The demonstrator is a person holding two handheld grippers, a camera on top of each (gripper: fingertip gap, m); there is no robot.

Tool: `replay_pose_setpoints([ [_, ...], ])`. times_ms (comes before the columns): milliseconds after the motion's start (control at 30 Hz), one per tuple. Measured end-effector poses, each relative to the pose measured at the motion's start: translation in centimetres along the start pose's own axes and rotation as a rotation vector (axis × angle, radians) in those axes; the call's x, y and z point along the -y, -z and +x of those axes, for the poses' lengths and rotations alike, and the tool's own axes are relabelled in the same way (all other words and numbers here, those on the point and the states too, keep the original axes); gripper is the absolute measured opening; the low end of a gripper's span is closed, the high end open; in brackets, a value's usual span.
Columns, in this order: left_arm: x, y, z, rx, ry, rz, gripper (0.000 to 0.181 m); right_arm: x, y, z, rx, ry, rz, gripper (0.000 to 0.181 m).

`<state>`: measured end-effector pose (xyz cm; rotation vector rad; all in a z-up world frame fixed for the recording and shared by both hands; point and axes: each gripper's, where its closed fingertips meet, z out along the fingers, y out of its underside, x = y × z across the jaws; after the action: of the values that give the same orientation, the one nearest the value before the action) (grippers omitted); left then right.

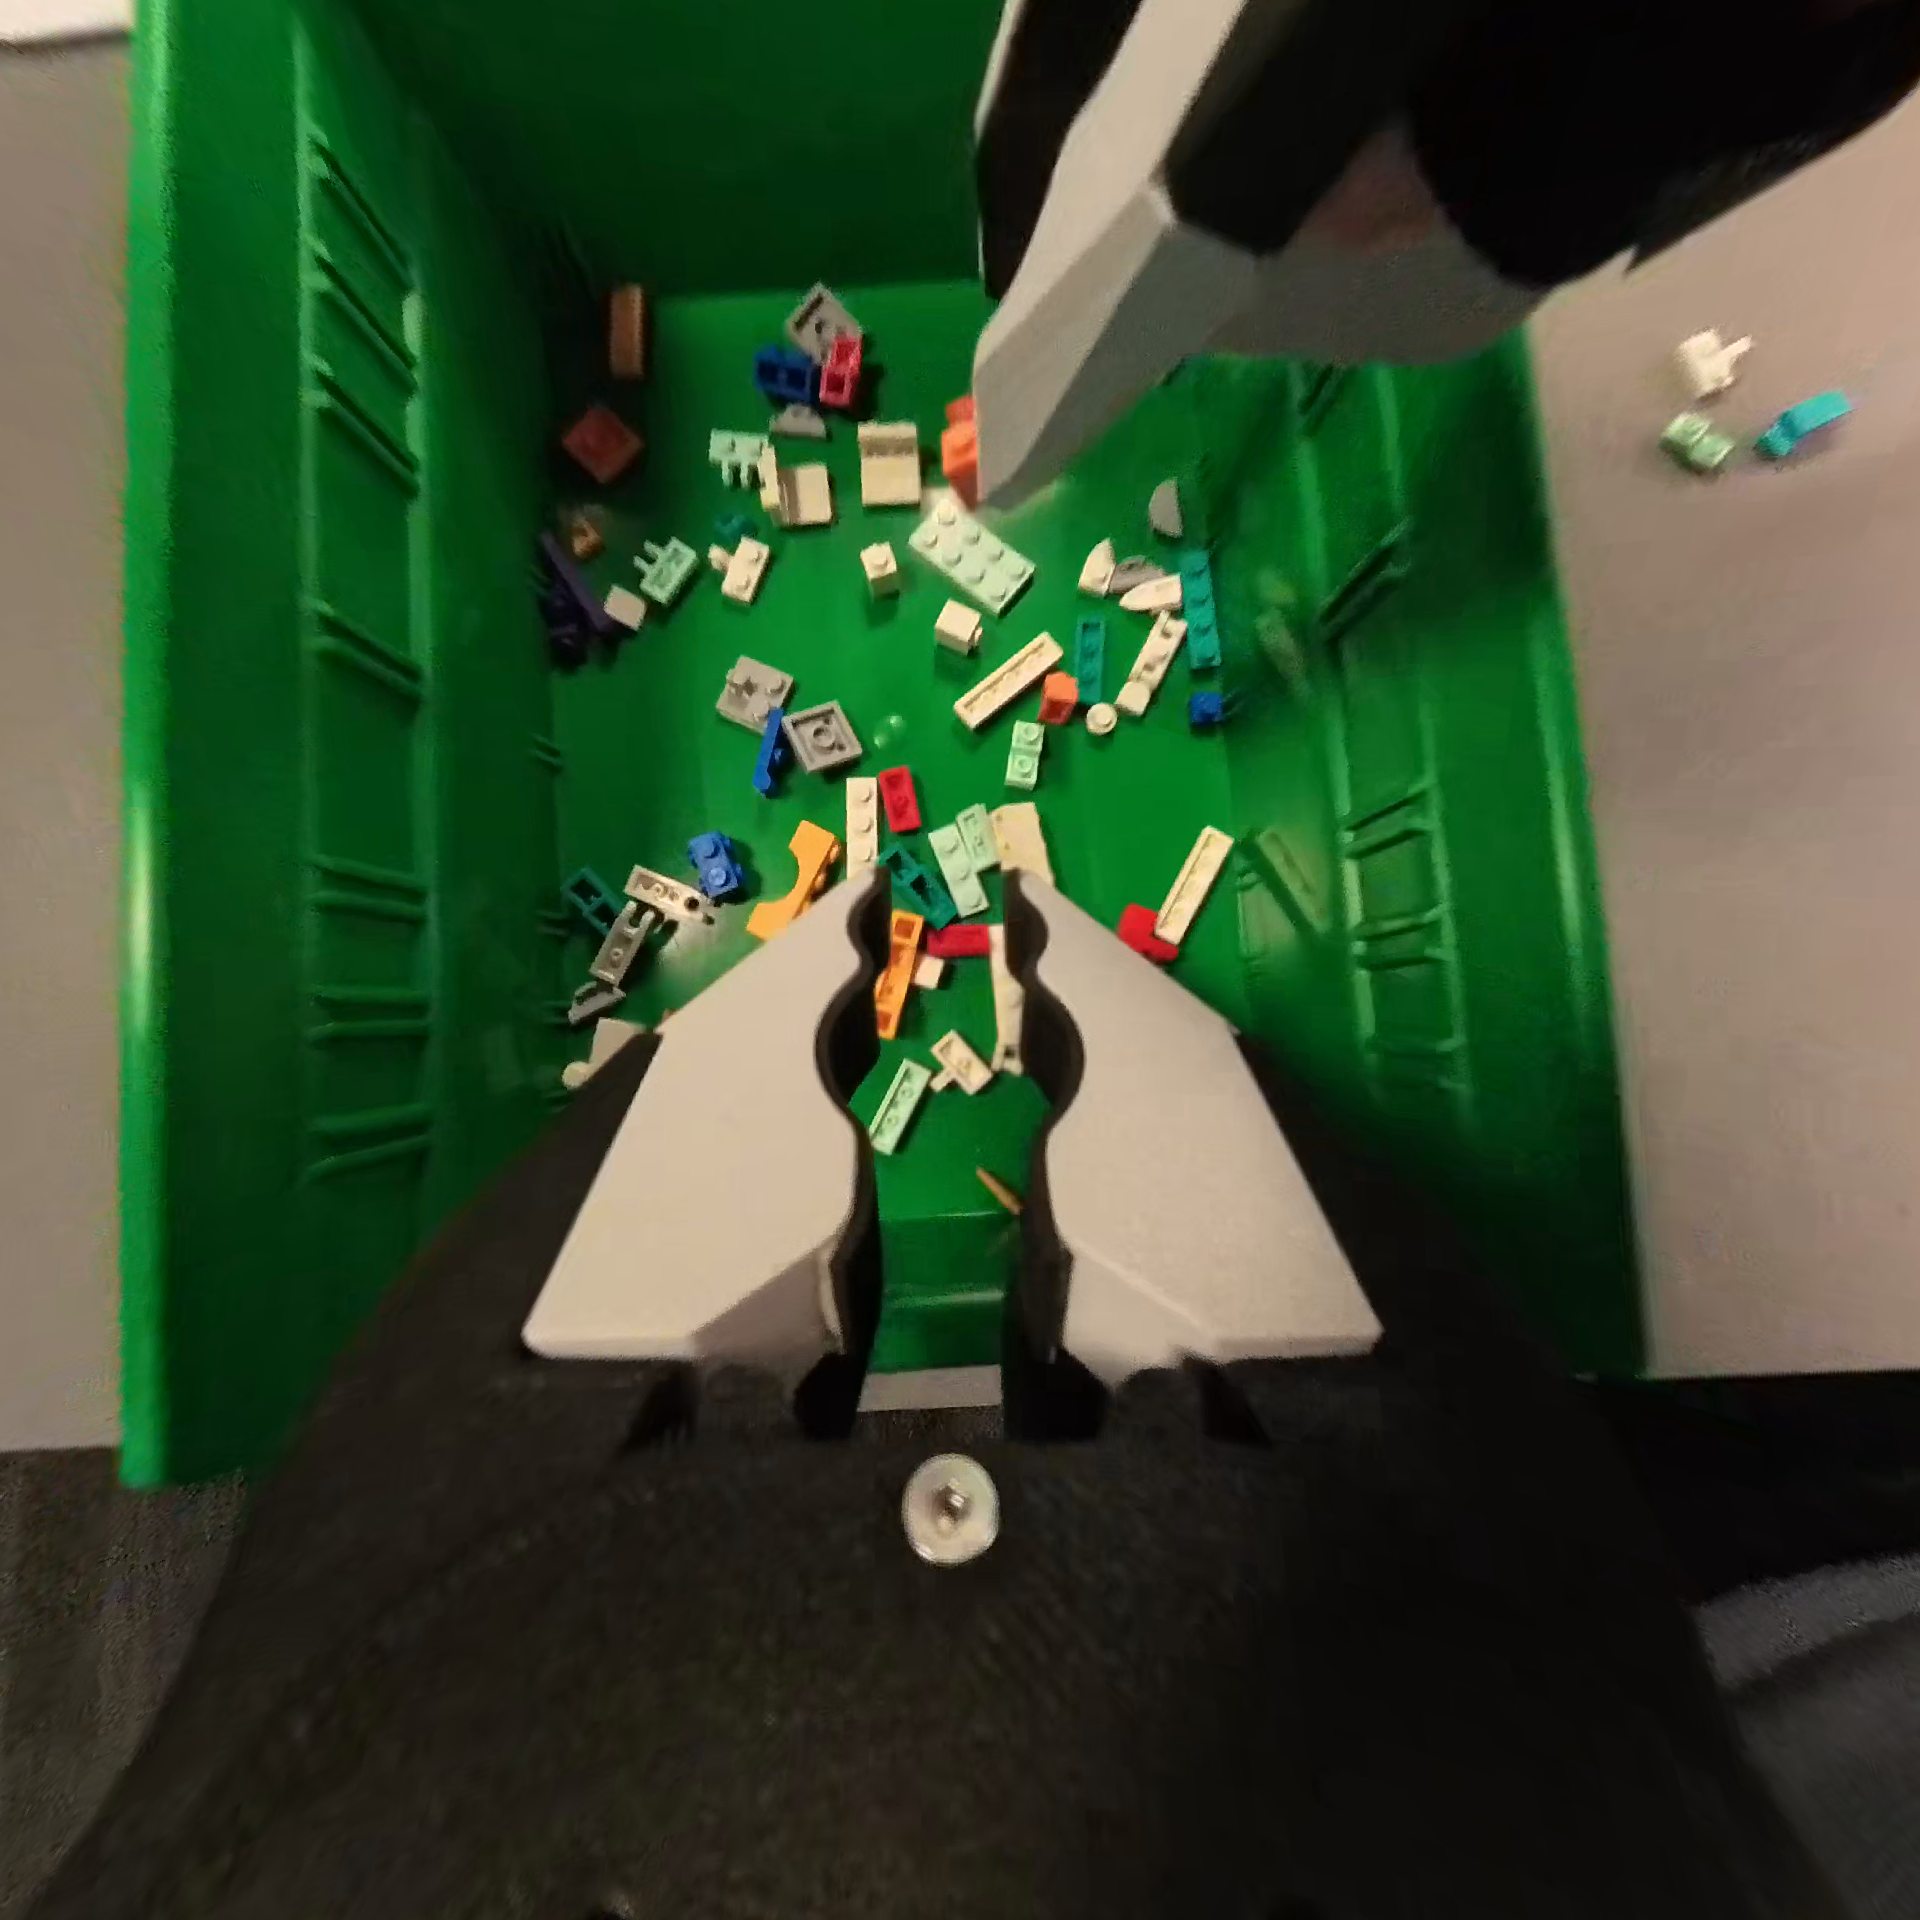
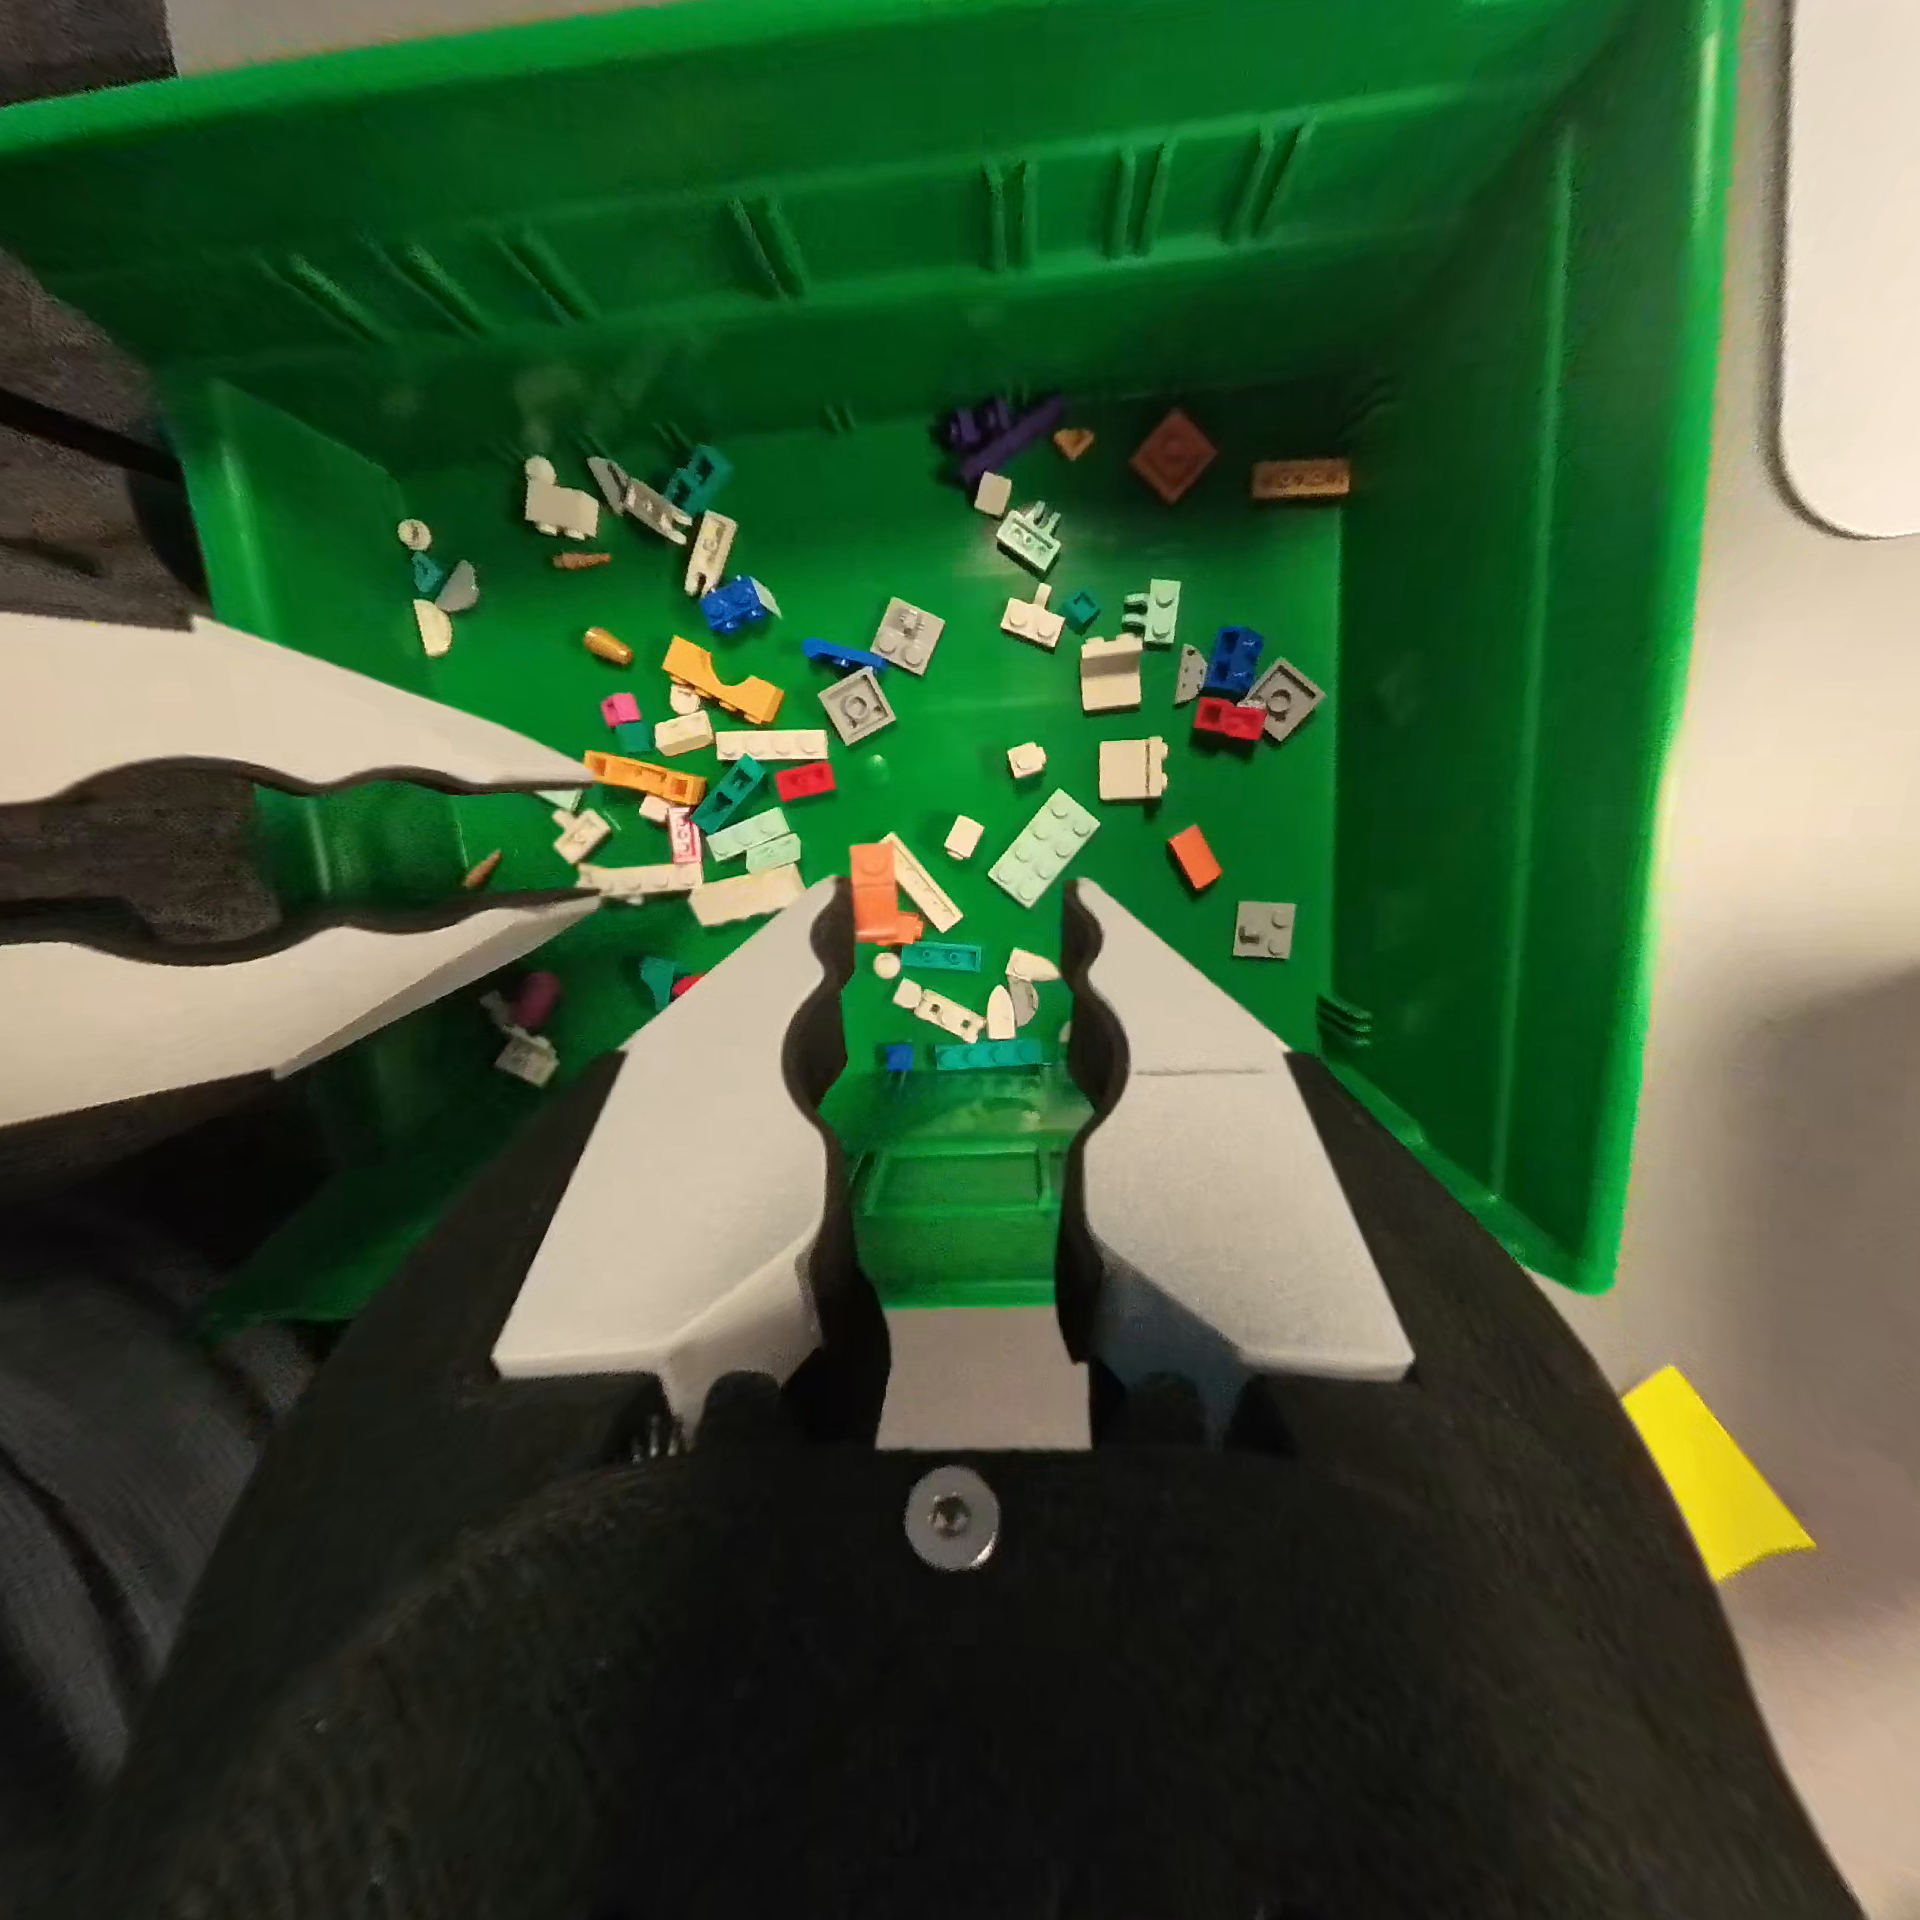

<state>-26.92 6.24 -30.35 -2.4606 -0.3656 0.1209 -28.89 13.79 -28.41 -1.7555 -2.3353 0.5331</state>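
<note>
Green plastic bin (image 1: 343, 727) holds many small loose toy bricks (image 2: 1042, 847); both the left gripper (image 1: 940, 883) and right gripper (image 2: 951, 894) hover inside, jaws apart, gripping nothing; three bricks (image 1: 1756, 410) lie outside.

Left gripper (image 1: 940, 883): grey fingers (image 1: 727, 1091) with black scalloped inner pads, jaws parted by a narrow gap, nothing held between them, tips pointing downward. In the right wrist view it enters from the left edge, lying nearly horizontal, tips close together. Right gripper (image 2: 951, 894): same construction, jaws parted more widely, nothing gripped, tips also pointing downward. In the left wrist view only one grey finger (image 1: 1081, 343) of it shows, angled down from the upper right.
</note>
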Motion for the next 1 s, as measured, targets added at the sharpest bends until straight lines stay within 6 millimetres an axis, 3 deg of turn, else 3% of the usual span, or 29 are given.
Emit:
replay_pose_setpoints([
  [233,1.6,1.7,1.3,0.045,-0.023,0.049,0.023,-0.9,0.9,0.7,-0.035,0.024,0.042,0.066],
  [333,3.4,3.7,3.1,0.025,-0.048,0.171,0.019,-1.4,3.3,0.4,-0.044,0.037,0.119,0.066],
  [433,6.7,7.2,8.6,-0.111,-0.140,0.398,0.019,-3.4,9.1,-0.1,-0.055,0.040,0.346,0.060],
  [533,8.3,8.5,15.9,-0.293,-0.286,0.520,0.022,-9.5,14.7,1.6,-0.155,-0.008,0.552,0.049],
  [600,8.2,6.8,19.9,-0.372,-0.385,0.508,0.023,-15.3,16.3,3.0,-0.220,-0.074,0.609,0.046],
  [667,8.0,3.4,22.3,-0.397,-0.456,0.453,0.025,-21.3,16.2,4.2,-0.271,-0.164,0.617,0.044],
  [800,7.7,-4.4,24.4,-0.430,-0.498,0.316,0.027,-31.1,12.4,3.5,-0.245,-0.298,0.561,0.038],
  [867,7.8,-7.4,24.2,-0.406,-0.512,0.284,0.027,-33.9,10.2,2.9,-0.232,-0.328,0.540,0.035],
  [1000,6.9,-11.0,23.4,-0.401,-0.564,0.193,0.030,-36.5,6.8,2.0,-0.206,-0.329,0.488,0.034],
])
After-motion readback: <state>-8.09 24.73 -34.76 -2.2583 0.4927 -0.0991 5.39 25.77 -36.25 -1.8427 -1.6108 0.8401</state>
